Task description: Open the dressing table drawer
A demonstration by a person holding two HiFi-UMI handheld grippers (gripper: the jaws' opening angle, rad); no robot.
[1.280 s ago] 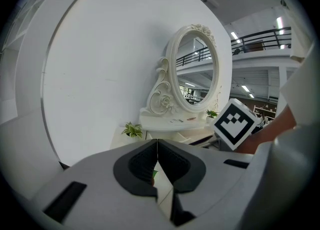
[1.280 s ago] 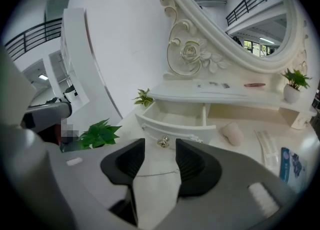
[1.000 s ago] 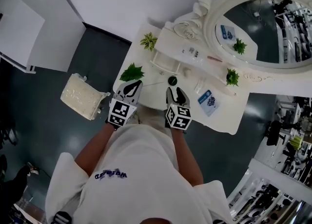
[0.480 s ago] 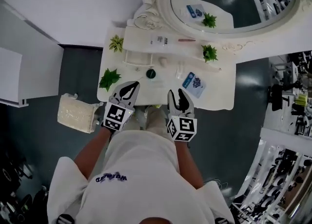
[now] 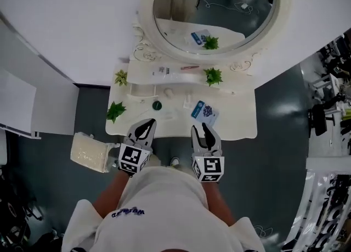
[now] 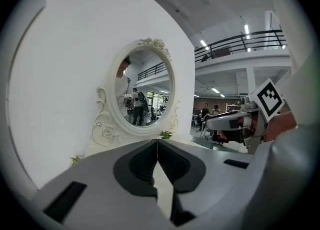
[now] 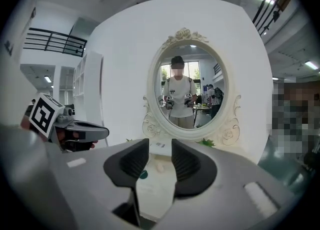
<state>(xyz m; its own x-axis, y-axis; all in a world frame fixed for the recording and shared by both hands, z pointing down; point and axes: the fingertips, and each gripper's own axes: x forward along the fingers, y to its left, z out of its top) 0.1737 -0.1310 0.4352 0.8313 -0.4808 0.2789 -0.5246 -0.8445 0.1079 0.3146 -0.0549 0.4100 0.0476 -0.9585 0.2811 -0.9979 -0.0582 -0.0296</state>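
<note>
- Since the earlier head view, both grippers have drawn back from over the table top to its near edge, and the mirror has come to lie far and centred.
- Left gripper (image 5: 147, 122): jaws pressed together with nothing between them; it points toward the table's near-left edge.
- Right gripper (image 5: 199, 128): jaws a little apart, having just been closing, with only air between them; it lies level with the left gripper and clearly apart from it, to the right.
- Neither gripper touches the table; in the right gripper view the left one shows at the left, held in a hand.
- Dressing table (image 5: 238, 126): white, standing against the far white wall, directly beyond both grippers.
- Drawer: its front is hidden below the near rim of the top in the head view, and neither gripper view shows it.
- Table top: a blue-and-white packet (image 5: 204, 111) lies beyond the right gripper; a dark round item (image 5: 157, 105) lies beyond the left gripper; a small green plant (image 5: 115, 110) stands at the left end.
- Raised shelf (image 5: 147, 75): at the far side of the top; a second plant (image 5: 213, 75) stands near its right end.
- Oval mirror (image 5: 230, 20): ornate white frame, above the shelf; in the right gripper view it reflects a person holding both grippers.
- Beige block (image 5: 90, 152): on the dark floor, left of the table and the left gripper.
</note>
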